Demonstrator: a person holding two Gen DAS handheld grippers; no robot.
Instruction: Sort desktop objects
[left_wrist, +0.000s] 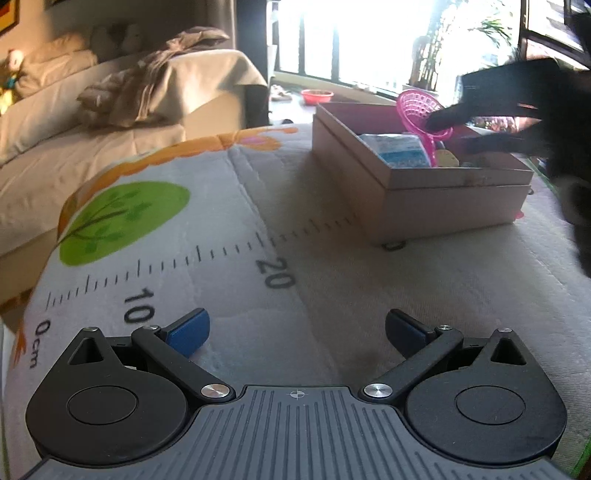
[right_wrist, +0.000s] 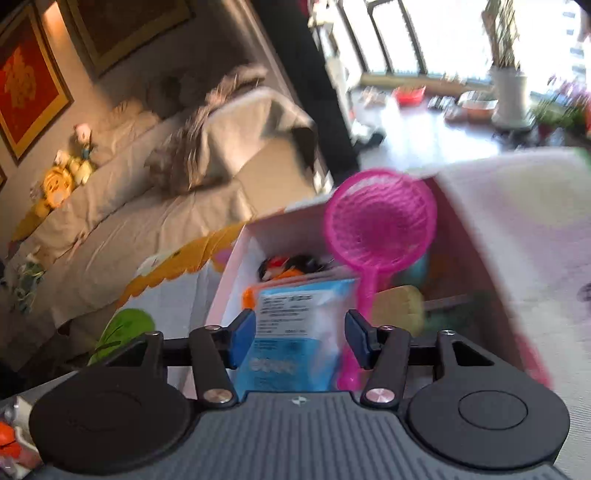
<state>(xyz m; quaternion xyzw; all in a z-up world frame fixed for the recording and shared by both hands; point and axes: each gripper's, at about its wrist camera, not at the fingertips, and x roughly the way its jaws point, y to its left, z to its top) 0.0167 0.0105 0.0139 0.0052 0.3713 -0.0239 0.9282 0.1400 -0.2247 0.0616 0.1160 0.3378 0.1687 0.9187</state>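
1. Looking down my left wrist camera, I see a beige sofa (left_wrist: 110, 110) draped with rumpled throws at far left, beyond the play mat (left_wrist: 184, 221) that covers the work surface.
2. A green tree (left_wrist: 122, 221) and a printed ruler scale mark the mat's near left side.
3. My left gripper (left_wrist: 297, 334) hangs above bare mat with its jaws spread wide, nothing between the blue pads.
4. To the right of centre sits an open cardboard box (left_wrist: 424, 199), flat on the mat, holding a blue-and-white packet (left_wrist: 399, 149) and other small items too blurred to name.
5. A pink plastic strainer (left_wrist: 421, 110) stands tilted in the box, its round basket rising above the rim.
6. At far right my right gripper (left_wrist: 476, 129) shows as a dark, blurred shape over the box, one fingertip overlapping the strainer's basket.
7. From the right wrist camera, my right gripper (right_wrist: 301, 339) has its jaws partly apart; the packet (right_wrist: 291, 332) lies below the gap, the strainer's (right_wrist: 380, 225) handle runs just beside the right pad (right_wrist: 360, 336), and neither pad presses on it.
8. Bright windows (right_wrist: 443, 33) fill the background.
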